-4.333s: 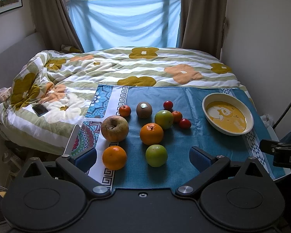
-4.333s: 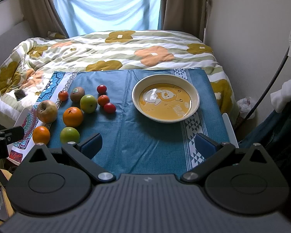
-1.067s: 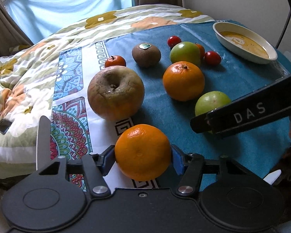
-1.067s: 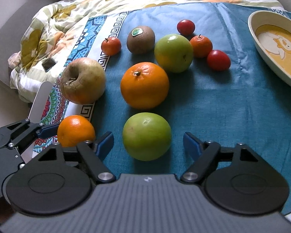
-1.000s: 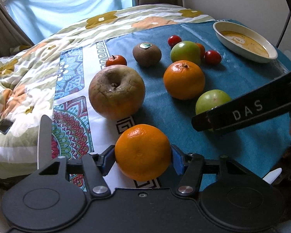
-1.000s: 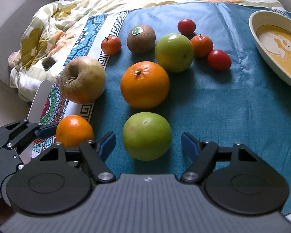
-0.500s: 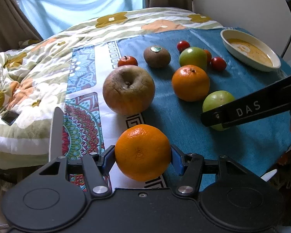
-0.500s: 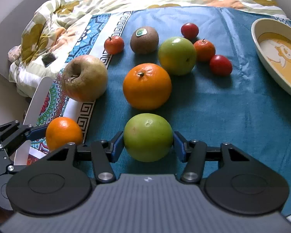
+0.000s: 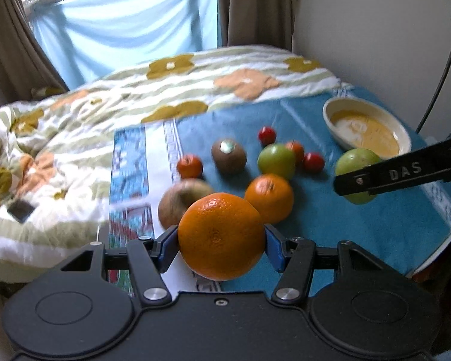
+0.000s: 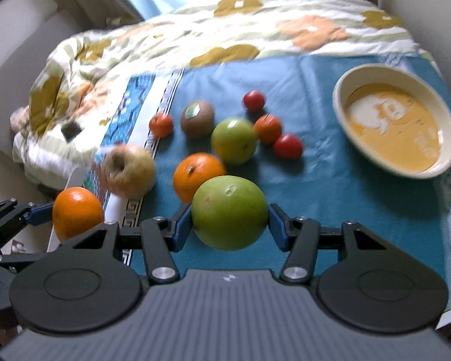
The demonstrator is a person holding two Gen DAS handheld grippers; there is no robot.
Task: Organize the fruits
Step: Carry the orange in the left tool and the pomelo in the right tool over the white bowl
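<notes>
Blue cloth (image 10: pixel 330 210) covers the table by the bed. Cream bowl (image 10: pixel 342 114) sits at its far right, empty. My right gripper (image 10: pixel 230 225), jaws just closed, clamps a green apple (image 10: pixel 230 212) clear above the cloth. My left gripper (image 9: pixel 221 245) clamps an orange (image 9: pixel 221 236), likewise lifted. Second orange (image 10: pixel 198 177), brown apple (image 10: pixel 129 174), kiwi (image 10: pixel 197 118) lie on the cloth.

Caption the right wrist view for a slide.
Right tool grips a green apple above the blue cloth, bowl ahead.
</notes>
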